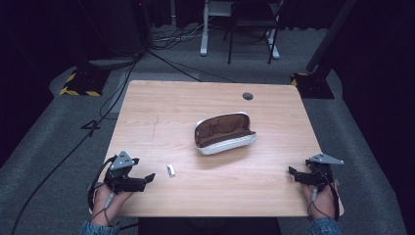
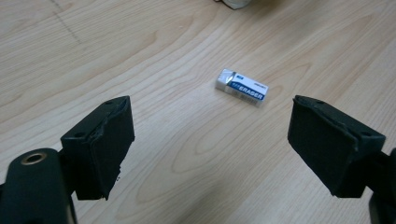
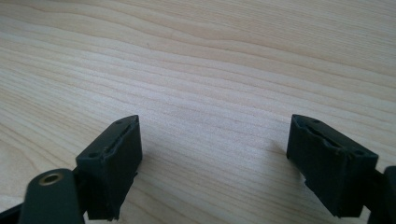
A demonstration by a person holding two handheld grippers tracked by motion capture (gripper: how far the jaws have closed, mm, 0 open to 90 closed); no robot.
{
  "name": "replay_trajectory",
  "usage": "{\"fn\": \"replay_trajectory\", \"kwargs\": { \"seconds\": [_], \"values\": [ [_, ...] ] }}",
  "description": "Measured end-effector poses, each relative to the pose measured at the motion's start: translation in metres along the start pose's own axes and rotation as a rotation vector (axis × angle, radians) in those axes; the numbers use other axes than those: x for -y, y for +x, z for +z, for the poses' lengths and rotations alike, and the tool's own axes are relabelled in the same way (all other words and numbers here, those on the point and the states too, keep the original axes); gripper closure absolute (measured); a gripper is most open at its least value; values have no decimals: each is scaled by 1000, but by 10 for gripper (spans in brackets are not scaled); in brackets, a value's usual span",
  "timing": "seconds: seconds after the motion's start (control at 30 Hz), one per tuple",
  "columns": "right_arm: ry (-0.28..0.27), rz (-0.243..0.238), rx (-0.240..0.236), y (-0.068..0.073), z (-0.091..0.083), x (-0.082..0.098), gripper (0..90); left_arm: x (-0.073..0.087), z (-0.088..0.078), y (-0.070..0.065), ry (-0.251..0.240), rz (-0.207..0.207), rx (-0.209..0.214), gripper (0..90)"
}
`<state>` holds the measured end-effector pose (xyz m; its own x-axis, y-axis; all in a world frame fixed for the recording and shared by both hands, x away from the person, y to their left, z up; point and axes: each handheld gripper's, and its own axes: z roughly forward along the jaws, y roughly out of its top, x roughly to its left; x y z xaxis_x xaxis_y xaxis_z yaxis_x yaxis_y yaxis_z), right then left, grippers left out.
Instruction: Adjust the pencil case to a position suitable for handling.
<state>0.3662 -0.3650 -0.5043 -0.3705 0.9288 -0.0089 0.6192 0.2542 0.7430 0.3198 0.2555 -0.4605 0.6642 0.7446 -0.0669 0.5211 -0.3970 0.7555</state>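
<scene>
A small white eraser (image 1: 171,170) with a blue label lies flat on the wooden table (image 1: 161,105), near the front left. In the left gripper view the eraser (image 2: 242,87) sits a little beyond the two black jaws, which stand wide apart. My left gripper (image 1: 149,177) is open, just left of the eraser and pointing toward it. An open pencil case (image 1: 224,132), white outside and brown inside, lies at the table's middle. My right gripper (image 1: 291,171) is open at the front right edge, over bare wood (image 3: 210,93), holding nothing.
A round cable hole (image 1: 247,96) sits near the table's far edge. Beyond the table are a white desk frame (image 1: 205,29), a dark chair (image 1: 252,19), stands with yellow-black bases (image 1: 78,83) and cables (image 1: 112,93) on the grey floor.
</scene>
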Motion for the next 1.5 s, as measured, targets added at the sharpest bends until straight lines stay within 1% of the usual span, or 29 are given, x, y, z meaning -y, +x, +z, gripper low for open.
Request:
{"fn": "replay_trajectory", "kwargs": {
  "seconds": [0.07,0.1,0.2,0.33,0.43,0.5,0.53,0.67,0.73,0.77,0.83,0.87,0.9,0.97,1.0,1.03,1.07,1.1,1.2,1.27,1.37,1.43,1.47,1.5],
  "values": [
    [0,0,0,0,0,0,185,-3,4,-5,4,8,8,153],
    [1,1,0,0,0,0,184,-4,6,-7,4,23,4,154],
    [1,1,1,0,0,0,183,-8,12,-13,-6,25,12,156],
    [0,0,3,0,0,0,180,-11,21,-18,1,41,26,156],
    [1,1,3,0,0,0,180,-13,27,-21,6,44,36,156],
    [0,1,3,0,0,0,180,-14,32,-23,9,56,28,156],
    [0,0,2,0,0,0,180,-14,34,-23,9,60,22,157],
    [0,-1,2,0,0,0,180,-15,44,-22,29,59,34,158],
    [0,-1,2,0,0,0,180,-16,50,-23,41,67,41,159],
    [0,-1,2,0,0,0,180,-16,50,-23,41,67,41,160],
    [-1,-1,3,0,0,0,180,-18,57,-25,58,88,46,168],
    [0,0,3,0,0,0,180,-18,62,-27,73,82,46,177],
    [0,0,3,0,0,0,180,-18,62,-27,73,82,46,182],
    [-1,0,3,0,0,0,180,-19,68,-26,92,84,45,187],
    [-1,0,3,0,0,0,180,-19,72,-26,104,85,54,197],
    [0,1,4,0,0,0,181,-18,73,-26,109,71,56,201],
    [-1,1,3,0,0,0,180,-18,73,-26,109,71,56,204],
    [-1,1,4,0,0,0,180,-19,77,-25,113,76,63,205],
    [0,1,4,0,0,0,180,-19,80,-25,120,78,62,212],
    [0,1,4,0,0,0,180,-19,83,-24,119,75,73,212],
    [0,1,4,0,0,0,180,-20,85,-24,120,74,75,222],
    [1,1,3,0,0,0,180,-20,85,-24,117,77,71,240],
    [0,2,4,0,0,0,181,-20,85,-24,116,91,67,256],
    [1,2,3,0,0,0,180,-20,85,-25,116,89,63,271]
  ]
}}
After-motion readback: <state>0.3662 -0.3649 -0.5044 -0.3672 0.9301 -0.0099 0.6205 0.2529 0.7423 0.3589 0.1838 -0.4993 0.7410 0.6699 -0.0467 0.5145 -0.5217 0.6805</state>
